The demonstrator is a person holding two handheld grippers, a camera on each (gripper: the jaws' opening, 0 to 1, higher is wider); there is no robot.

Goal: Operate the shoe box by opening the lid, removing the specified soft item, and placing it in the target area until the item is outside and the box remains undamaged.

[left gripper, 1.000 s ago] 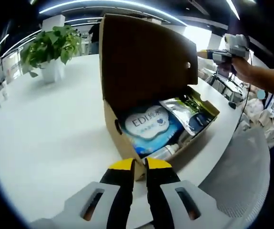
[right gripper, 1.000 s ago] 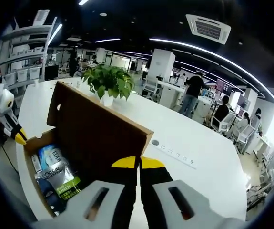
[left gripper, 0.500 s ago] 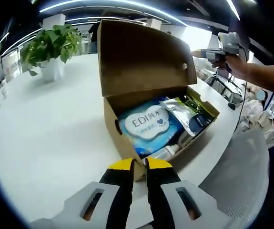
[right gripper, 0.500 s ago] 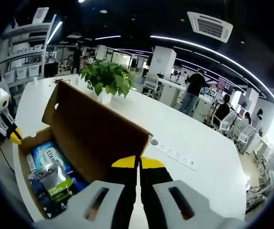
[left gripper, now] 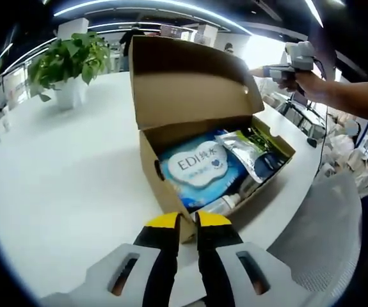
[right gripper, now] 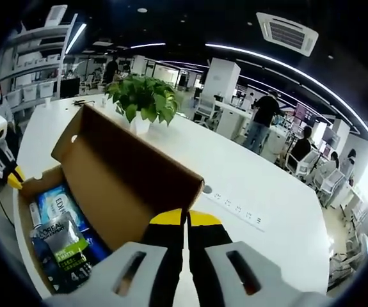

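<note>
Both grippers have their yellow tips pressed together: the right gripper (right gripper: 185,220) pinches the brown cardboard lid (left gripper: 190,80) open, the left gripper (left gripper: 188,222) holds nothing, so next comes grabbing the soft blue-and-white pack (left gripper: 200,167).

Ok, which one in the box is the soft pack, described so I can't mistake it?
On the white table stands the open cardboard shoe box, its lid tipped up. The soft pack lies flat inside, at the end nearest the left gripper. It is blue with a white cloud-shaped label reading EDI, unlike the green and silver pouch beside it.
</note>
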